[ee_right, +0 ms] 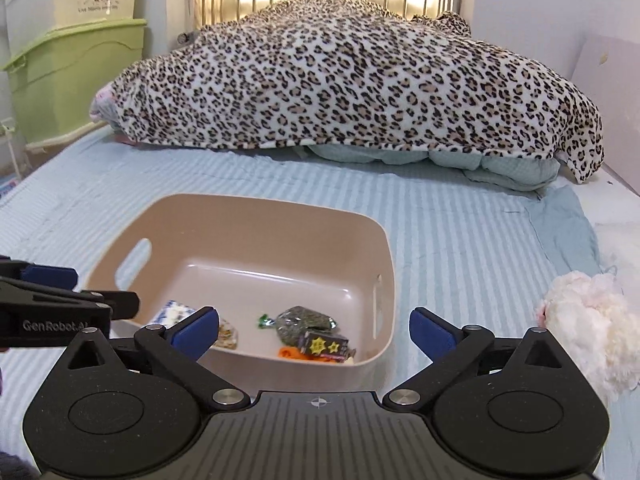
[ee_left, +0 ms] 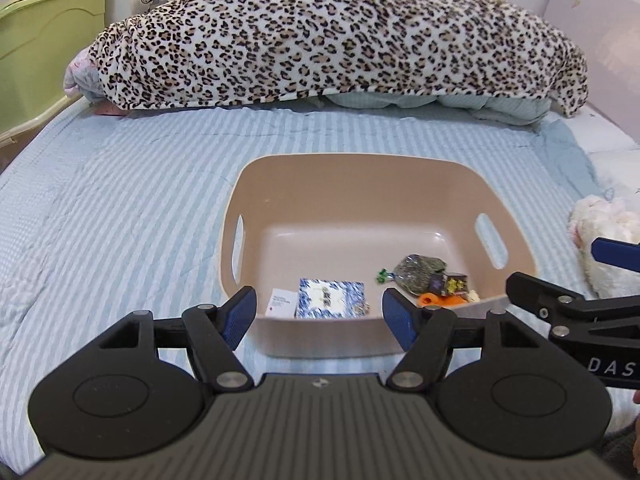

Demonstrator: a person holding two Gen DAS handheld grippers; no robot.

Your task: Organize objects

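Note:
A beige plastic basket [ee_left: 360, 184] with handle slots sits on the striped bed; it also shows in the right wrist view [ee_right: 256, 216]. Inside lie a blue-and-white patterned packet [ee_left: 330, 298], a white card [ee_left: 282, 302], a dark speckled bag [ee_left: 418, 272], a small dark box [ee_right: 322, 346] with yellow stars and an orange piece [ee_left: 434, 300]. My left gripper [ee_left: 318, 318] is open and empty at the basket's near rim. My right gripper [ee_right: 314, 332] is open and empty over the near rim. A white fluffy plush toy [ee_right: 588, 332] lies on the bed right of the basket.
A leopard-print blanket [ee_left: 340, 36] over folded pale bedding [ee_right: 460, 160] fills the far side of the bed. Green storage bins [ee_right: 72, 76] stand at the left beyond the bed edge. A wall runs along the right side.

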